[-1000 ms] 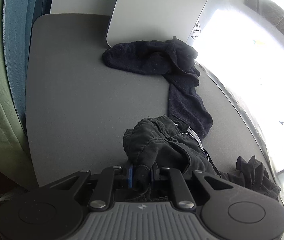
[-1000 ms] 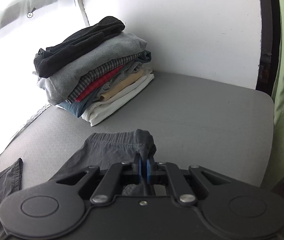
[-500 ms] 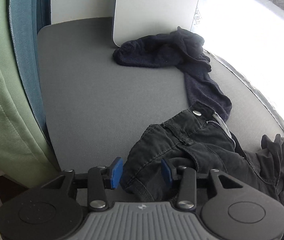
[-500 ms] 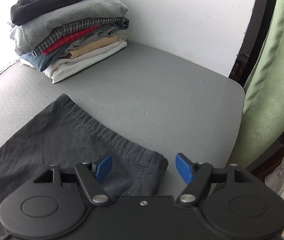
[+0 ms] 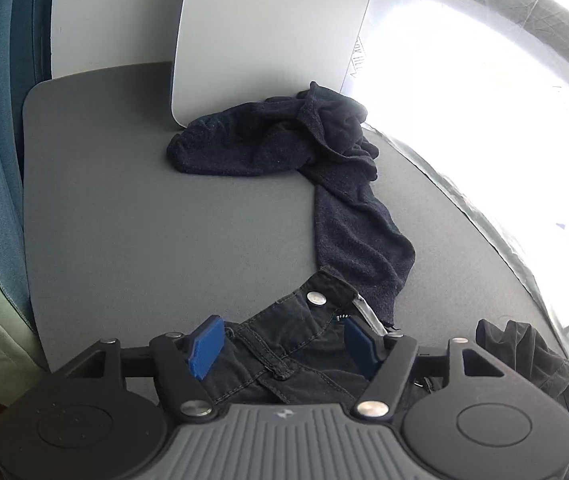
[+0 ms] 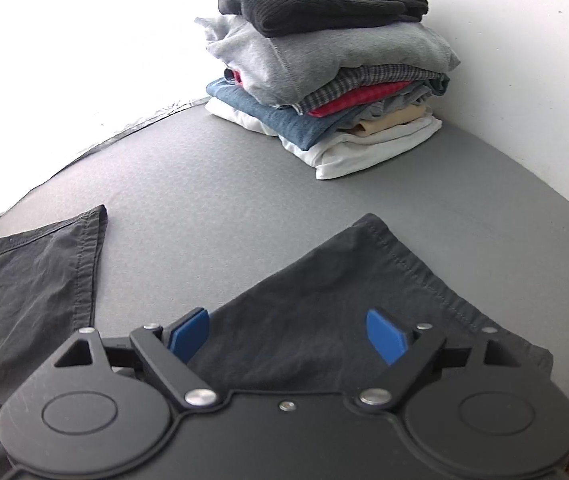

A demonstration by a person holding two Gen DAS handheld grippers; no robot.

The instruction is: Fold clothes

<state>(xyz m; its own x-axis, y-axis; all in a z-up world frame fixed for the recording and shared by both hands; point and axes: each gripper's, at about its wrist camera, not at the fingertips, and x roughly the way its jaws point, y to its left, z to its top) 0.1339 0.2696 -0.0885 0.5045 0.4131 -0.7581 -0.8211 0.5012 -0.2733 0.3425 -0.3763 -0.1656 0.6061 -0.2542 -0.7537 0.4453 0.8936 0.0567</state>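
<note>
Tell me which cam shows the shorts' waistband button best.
Left wrist view: the button sits in plain sight on the dark shorts, just beyond the open left gripper. The right wrist view shows only the shorts' two leg hems, no button.

Blown-out window glare, fisheye-bent edges, sharp centre.

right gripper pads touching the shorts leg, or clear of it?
Apart. The right wrist view shows the right gripper with jaws spread wide, just opened; both blue pads stand clear above the flat shorts leg.
</note>
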